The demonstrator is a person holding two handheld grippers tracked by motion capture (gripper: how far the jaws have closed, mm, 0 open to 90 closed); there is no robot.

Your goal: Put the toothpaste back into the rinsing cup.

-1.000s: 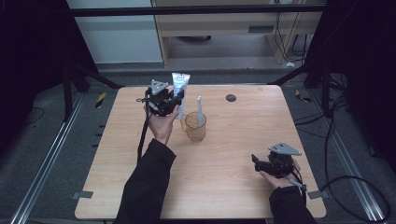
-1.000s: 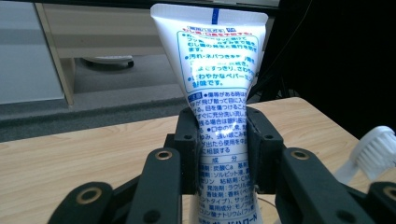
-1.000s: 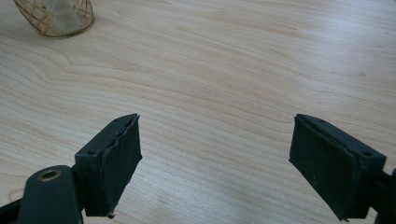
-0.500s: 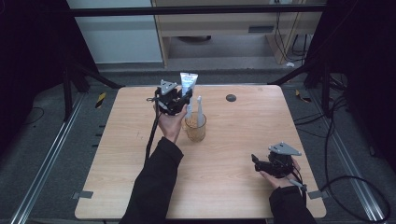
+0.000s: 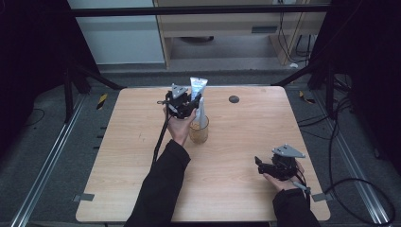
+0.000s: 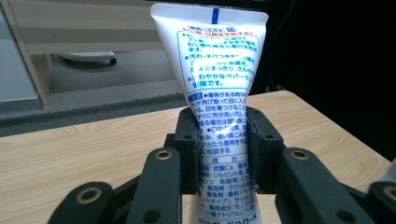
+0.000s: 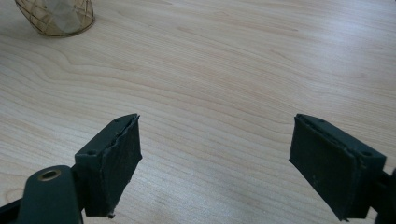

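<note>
My left gripper (image 5: 185, 105) is shut on a white tube (image 5: 197, 87) with blue print, held upright just above and behind a gold wire cup (image 5: 198, 135). A white item (image 5: 202, 116) stands in that cup. In the left gripper view the tube (image 6: 215, 70) is pinched between the two black pads of the gripper (image 6: 219, 144), crimped end up. My right gripper (image 5: 265, 166) rests low at the table's front right, jaws wide apart. In the right gripper view nothing lies between the jaws of the gripper (image 7: 217, 158), and the cup (image 7: 56, 16) sits at the top left.
The wooden table (image 5: 132, 142) has a small dark round spot (image 5: 233, 99) near its far edge. A black cable (image 5: 160, 142) trails from the left gripper along the forearm. Metal frame rails and a grey floor surround the table.
The left gripper has carried the tube to the right and a little down, from left of the cup to right over it. The right gripper has stayed put.
</note>
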